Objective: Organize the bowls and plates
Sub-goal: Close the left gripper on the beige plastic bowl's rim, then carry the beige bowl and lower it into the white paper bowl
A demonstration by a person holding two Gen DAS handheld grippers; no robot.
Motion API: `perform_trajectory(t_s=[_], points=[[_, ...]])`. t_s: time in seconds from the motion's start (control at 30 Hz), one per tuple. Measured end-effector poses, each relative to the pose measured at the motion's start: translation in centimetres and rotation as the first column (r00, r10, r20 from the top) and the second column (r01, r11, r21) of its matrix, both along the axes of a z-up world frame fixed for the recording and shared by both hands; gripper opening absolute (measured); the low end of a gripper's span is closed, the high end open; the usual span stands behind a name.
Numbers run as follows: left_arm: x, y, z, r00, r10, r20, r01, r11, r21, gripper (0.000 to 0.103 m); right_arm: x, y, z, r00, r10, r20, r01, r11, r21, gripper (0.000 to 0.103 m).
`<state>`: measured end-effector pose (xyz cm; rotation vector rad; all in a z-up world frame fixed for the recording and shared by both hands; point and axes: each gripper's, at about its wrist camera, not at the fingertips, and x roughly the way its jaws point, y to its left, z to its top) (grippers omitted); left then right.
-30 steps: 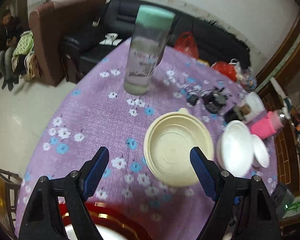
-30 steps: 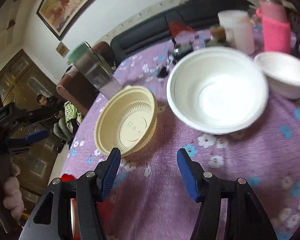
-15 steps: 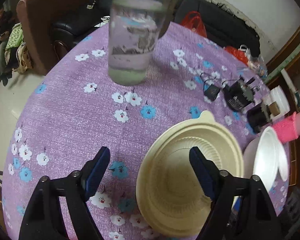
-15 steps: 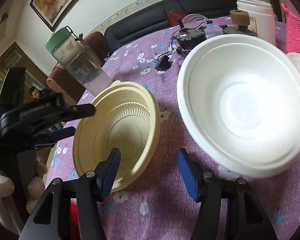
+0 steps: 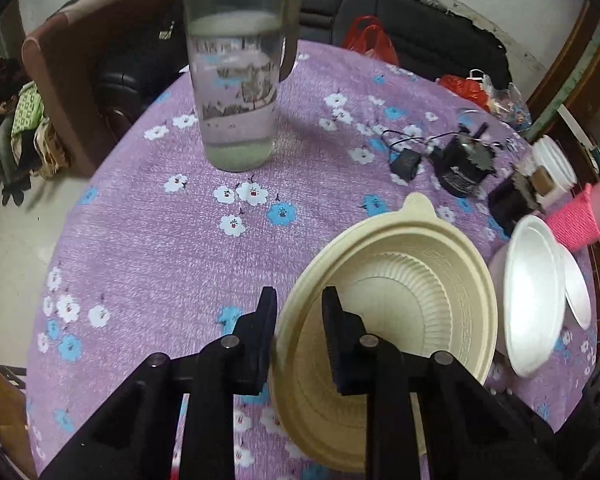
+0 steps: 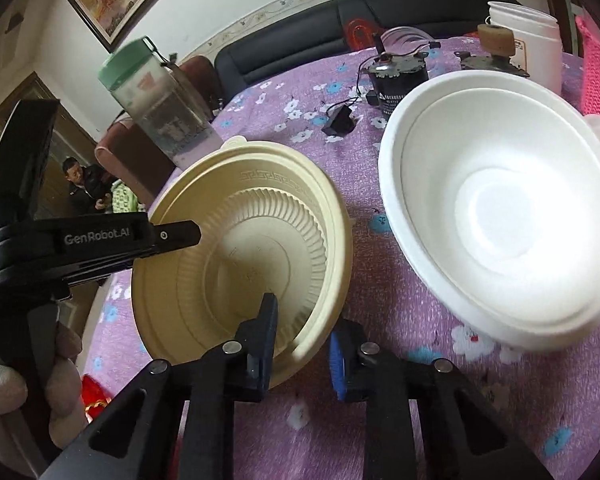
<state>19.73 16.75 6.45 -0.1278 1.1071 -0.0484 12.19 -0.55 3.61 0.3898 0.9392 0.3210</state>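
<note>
Bowls and plates: sorting is judged to be at an early stage. Nothing seen is yet stacked with its like by the grippers; the first pick is only now being taken.

Table, one, round, under a purple flowered cloth; it bears everything listed below.

White foam bowl, the largest vessel, one. It stands at about 2 o'clock from the right gripper, just beside the cream bowl, untouched. In the left wrist view a second, smaller white dish lies against its far side; whether it is a plate or a bowl cannot be told.

Cream plastic bowl, one, ribbed inside, with a small tab on its far rim. It sits at 12 o'clock from both grippers, and both have it by the rim.

Left gripper: its jaws have just been closing, and one finger now stands inside the near rim and one outside, pinching the wall.

Right gripper: its jaws have likewise just been closing, astride the rim on the side opposite the other tool, and appear clamped on it.

Clear tumbler with a green lid, one, at 11 o'clock in the left wrist view, well apart.

Remaining work, as judged: lift the cream bowl, group it, then deal with the white pieces.
</note>
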Motion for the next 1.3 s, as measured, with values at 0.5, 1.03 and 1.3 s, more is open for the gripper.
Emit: perform_trajectory(t_s=[0.5, 1.03, 1.3], points=[[-14.3, 3.3, 7.6, 0.977, 0.047, 0.21, -0.062, 0.996, 0.062, 0.022, -9.0, 3.4, 6.5, 0.981, 0.152, 0.121, -0.155, 0.988, 0.013, 0.024], [-25.8, 9.2, 5.1, 0.935, 0.238, 0.261, -0.253, 0.967, 0.025, 0.023, -16.6, 10.7, 4.8, 0.936, 0.34, 0.093, -0.334, 0.94, -0.075, 0.024], [-26.1, 10.9, 3.0, 0.936, 0.284, 0.209, -0.29, 0.957, -0.001, 0.023, -17.2, 12.4, 3.6, 0.931, 0.359, 0.056, -0.352, 0.929, -0.114, 0.024]])
